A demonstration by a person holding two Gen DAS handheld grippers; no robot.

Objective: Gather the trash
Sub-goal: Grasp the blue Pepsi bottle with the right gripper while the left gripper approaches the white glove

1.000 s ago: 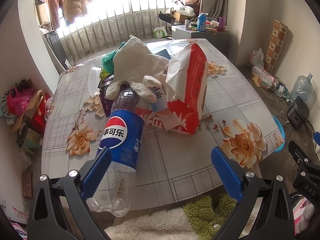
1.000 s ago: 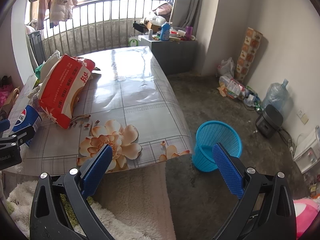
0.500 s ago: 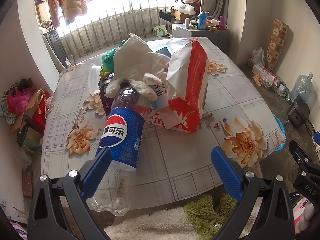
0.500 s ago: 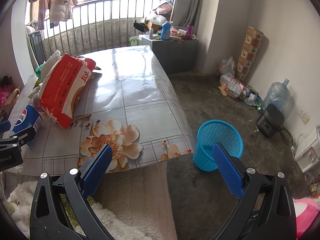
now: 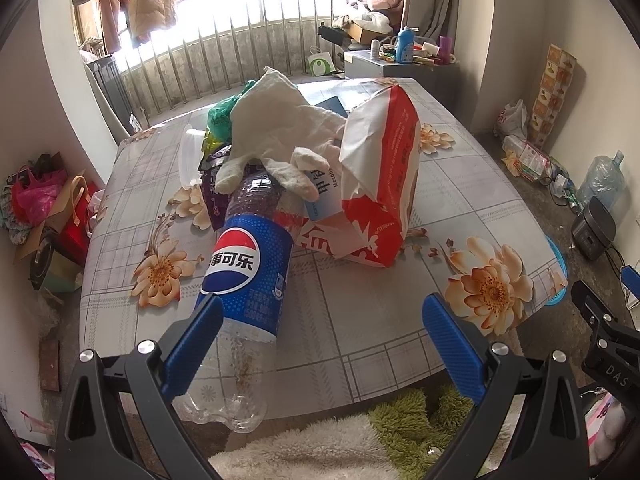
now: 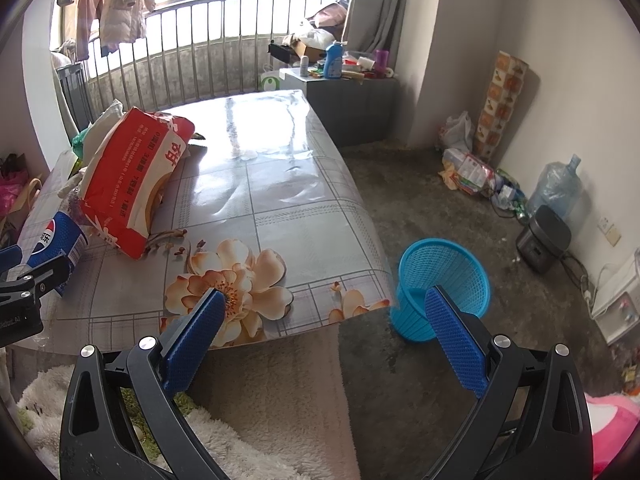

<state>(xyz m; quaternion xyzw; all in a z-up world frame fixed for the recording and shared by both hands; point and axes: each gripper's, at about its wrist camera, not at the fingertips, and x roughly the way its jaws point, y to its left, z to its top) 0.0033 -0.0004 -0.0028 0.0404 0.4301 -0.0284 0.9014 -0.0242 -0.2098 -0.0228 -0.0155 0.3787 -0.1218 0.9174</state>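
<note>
An empty Pepsi bottle (image 5: 244, 280) with a blue label lies on the flowered table (image 5: 360, 320), its base jutting over the near edge. Its base sits just inside the left finger of my open left gripper (image 5: 320, 344), not clamped. Behind it lie a white glove (image 5: 280, 140), a red-and-white bag (image 5: 380, 184) and green and purple wrappers (image 5: 218, 120). My right gripper (image 6: 324, 340) stands open and empty past the table's right front corner. A blue mesh bin (image 6: 440, 284) stands on the floor beyond its right finger. The bag (image 6: 132, 184) and bottle (image 6: 60, 244) appear at far left.
A shaggy white-and-green rug (image 5: 360, 440) lies below the table's near edge. Bags and boxes (image 5: 44, 216) crowd the floor at left. On the right stand a black appliance (image 6: 544, 240), a water jug (image 6: 556, 188) and litter by the wall (image 6: 472, 168). A grey cabinet (image 6: 344, 104) stands behind the table.
Both views have shifted only slightly; the bin sits a little further right in the right wrist view. Both grippers stay open and nothing has been picked up.
</note>
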